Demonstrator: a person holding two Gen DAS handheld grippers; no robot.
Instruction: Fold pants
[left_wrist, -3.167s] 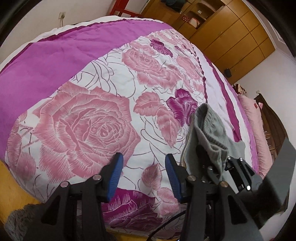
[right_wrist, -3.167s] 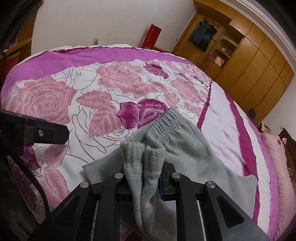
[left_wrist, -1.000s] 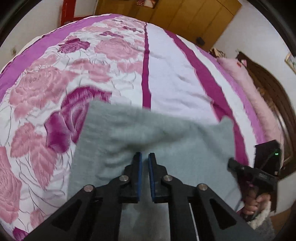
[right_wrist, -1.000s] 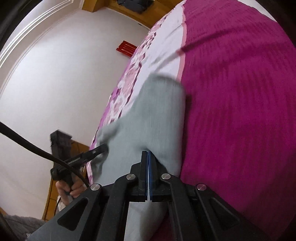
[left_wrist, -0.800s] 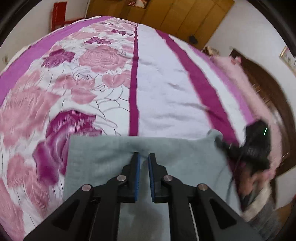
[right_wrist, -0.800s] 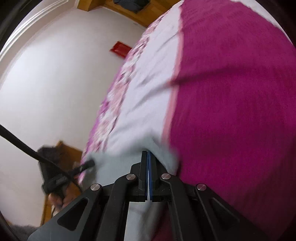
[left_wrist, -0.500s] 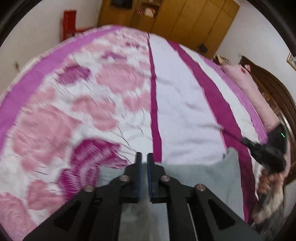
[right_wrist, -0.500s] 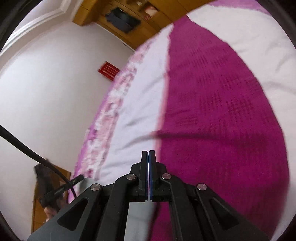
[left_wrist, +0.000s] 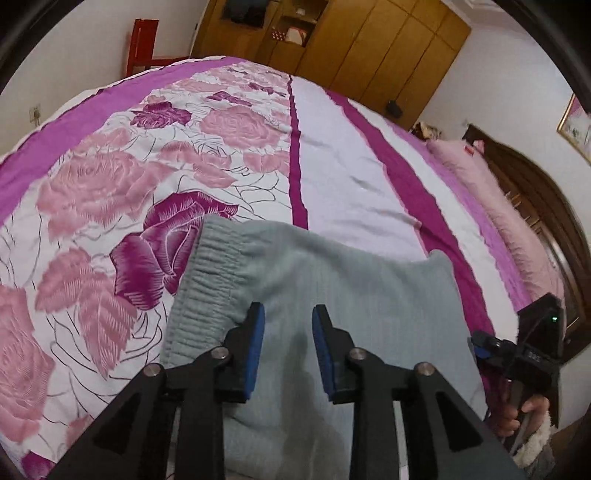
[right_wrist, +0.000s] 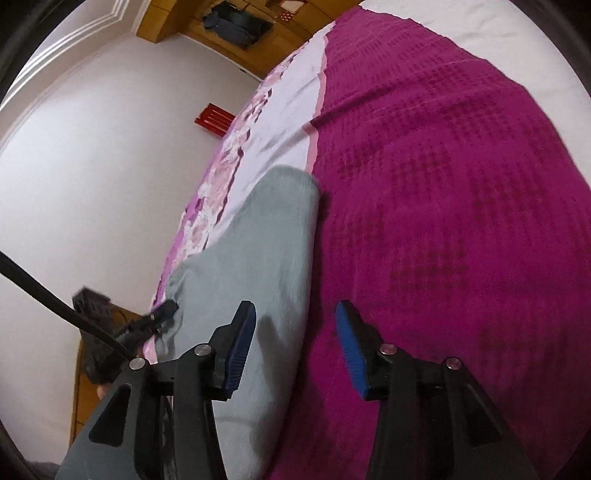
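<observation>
Left wrist view: the pants (left_wrist: 332, 295) are being shown flat on the bed (left_wrist: 351, 177), both hand-held grippers (left (left_wrist: 288, 343), right (right_wrist: 291, 347)) being held open and empty, so loose folds are risking slipping apart.

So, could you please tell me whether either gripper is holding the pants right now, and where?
Neither: the left gripper and right gripper are open above the pants.

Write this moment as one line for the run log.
left gripper: open over grey pants | right gripper: open, at pants' edge | pants: flat on bedspread
</observation>
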